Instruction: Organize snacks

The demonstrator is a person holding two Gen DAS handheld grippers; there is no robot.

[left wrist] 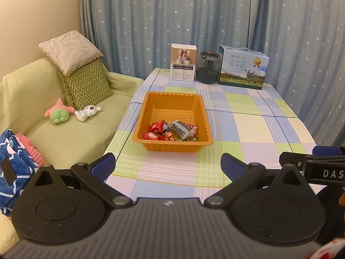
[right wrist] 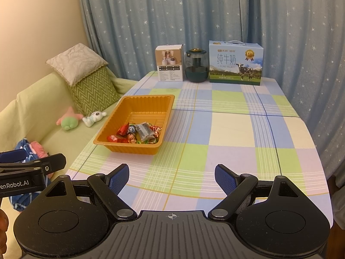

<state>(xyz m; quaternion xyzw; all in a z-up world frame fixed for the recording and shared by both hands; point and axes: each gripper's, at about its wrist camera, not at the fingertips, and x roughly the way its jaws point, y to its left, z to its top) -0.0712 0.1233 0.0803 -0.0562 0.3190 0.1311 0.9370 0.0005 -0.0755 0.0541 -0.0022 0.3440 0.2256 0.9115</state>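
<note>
An orange plastic tray [left wrist: 172, 97] stands on the checked tablecloth, left of the table's middle; it also shows in the right wrist view [right wrist: 148, 98]. Several wrapped snacks [left wrist: 172, 131] lie in its near end, red, dark and clear wrappers [right wrist: 138, 132]. My left gripper [left wrist: 168, 166] is open and empty, above the table's near edge, short of the tray. My right gripper [right wrist: 172, 178] is open and empty, near the front edge, to the right of the tray. Each gripper's body shows at the edge of the other's view.
At the table's far edge stand a white product box [left wrist: 183, 62], a dark glass jar [left wrist: 208, 68] and a blue milk carton [left wrist: 243, 68]. A green sofa [left wrist: 71, 133] with cushions and plush toys adjoins the table's left side. A blue curtain hangs behind.
</note>
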